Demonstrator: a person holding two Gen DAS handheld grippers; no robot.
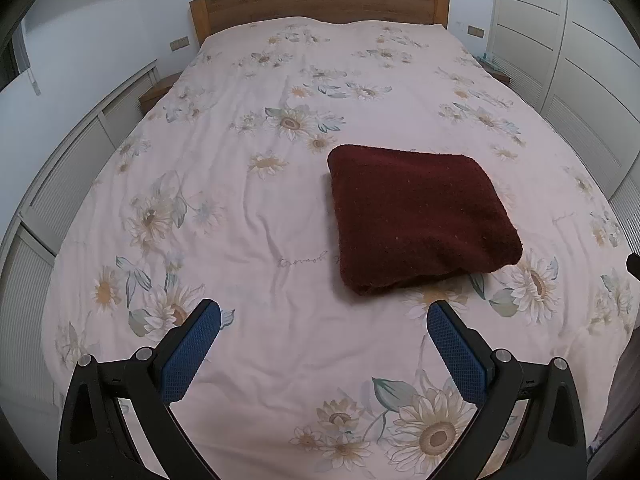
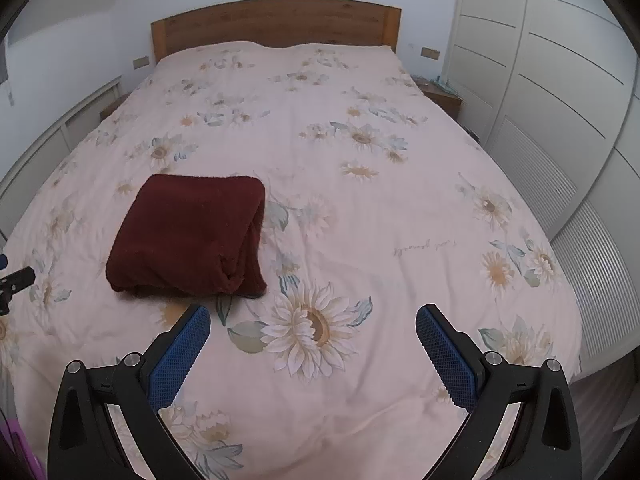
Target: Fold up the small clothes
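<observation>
Left wrist view shows the left gripper (image 1: 323, 322) spread wide and holding nothing, hovering over the floral bedspread (image 1: 256, 208), with the dark red garment (image 1: 420, 216) lying just ahead and to its right. Right wrist view has the right gripper (image 2: 313, 326) equally wide and empty, the garment (image 2: 188, 232) ahead to its left, between the two tools. It sits as a compact folded square, so the folding looks finished or nearly so; any next move would need both grippers brought in to its edges.
</observation>
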